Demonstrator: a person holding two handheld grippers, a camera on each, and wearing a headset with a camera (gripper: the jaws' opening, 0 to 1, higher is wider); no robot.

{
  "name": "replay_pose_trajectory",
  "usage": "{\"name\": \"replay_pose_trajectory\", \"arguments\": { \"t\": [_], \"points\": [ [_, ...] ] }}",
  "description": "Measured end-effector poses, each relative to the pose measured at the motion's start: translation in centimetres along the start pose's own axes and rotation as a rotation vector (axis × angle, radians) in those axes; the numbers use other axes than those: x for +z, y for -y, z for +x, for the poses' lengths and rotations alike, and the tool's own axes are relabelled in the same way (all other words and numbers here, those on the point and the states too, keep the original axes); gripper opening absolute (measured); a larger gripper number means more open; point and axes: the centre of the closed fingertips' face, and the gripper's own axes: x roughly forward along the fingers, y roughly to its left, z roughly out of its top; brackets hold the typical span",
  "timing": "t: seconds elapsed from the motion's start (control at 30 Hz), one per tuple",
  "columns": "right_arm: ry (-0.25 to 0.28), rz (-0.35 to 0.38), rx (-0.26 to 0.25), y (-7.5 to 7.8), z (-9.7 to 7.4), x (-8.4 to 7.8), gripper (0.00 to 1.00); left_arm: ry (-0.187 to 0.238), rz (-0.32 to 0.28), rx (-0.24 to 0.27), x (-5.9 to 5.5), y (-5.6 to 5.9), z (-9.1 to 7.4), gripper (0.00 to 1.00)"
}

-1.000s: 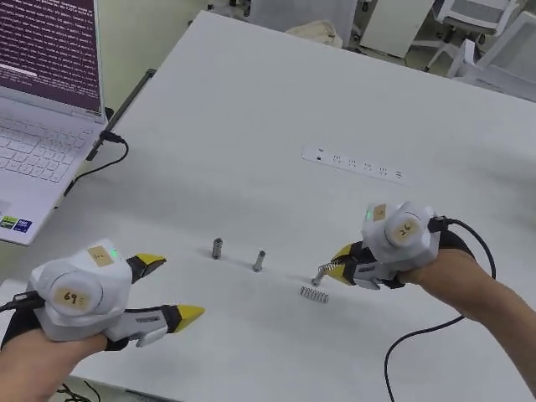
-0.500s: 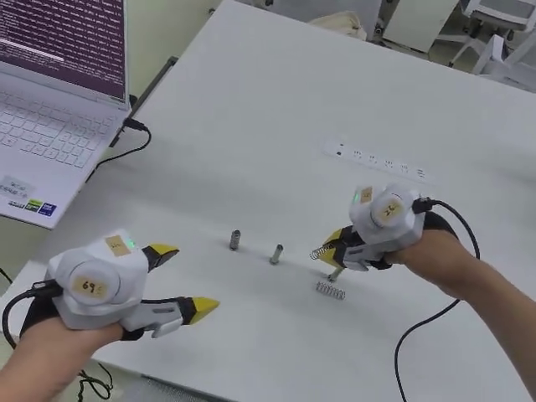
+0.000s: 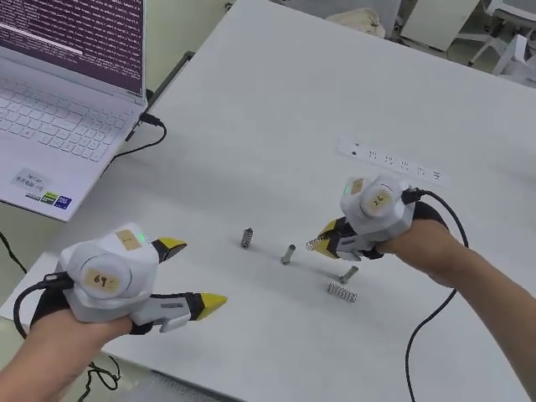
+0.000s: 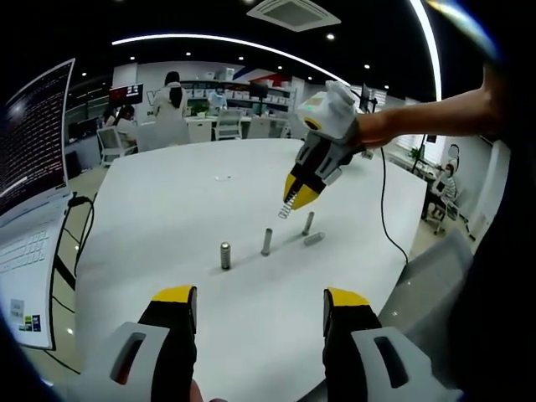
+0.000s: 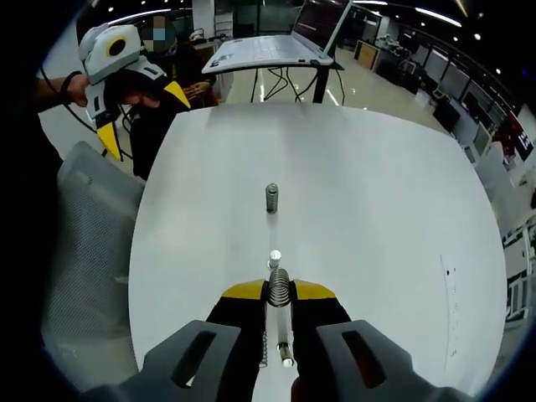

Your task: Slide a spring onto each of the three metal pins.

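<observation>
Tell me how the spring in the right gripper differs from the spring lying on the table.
The held spring is clamped in the right gripper, whose jaws are shut. The loose spring is gripped by nothing. The held spring is up off the table, while the loose spring lies flat on it. The held spring juts toward the middle pin, and the loose spring lies nearer the person. Both are small metal coils.

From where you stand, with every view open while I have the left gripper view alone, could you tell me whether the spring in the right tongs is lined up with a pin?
Observer: In the right gripper view the spring is clamped in the right tongs, roughly in line with the middle pin just ahead, not on it.
Operator: Thank you. Is the next pin past it bare?
Observer: No, the far pin shows coils wrapped along it there.
</observation>
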Motion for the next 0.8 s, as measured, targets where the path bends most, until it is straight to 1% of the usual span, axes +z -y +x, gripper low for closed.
{"name": "replay_pose_trajectory", "arguments": {
  "t": [0.2,0.67,0.8],
  "points": [
    [-0.003,-0.006,0.006,0.1,0.6,0.2,0.08,-0.003,-0.002,0.007,0.0,-0.3,-0.1,0.57],
    [-0.011,-0.015,0.028,-0.3,2.0,0.5,0.09,-0.006,-0.011,0.022,-0.1,-1.1,-0.3,0.57],
    [-0.014,-0.019,0.024,-0.2,2.3,0.6,0.09,-0.007,-0.011,0.025,-0.2,-1.4,-0.4,0.57]
  ]
}}
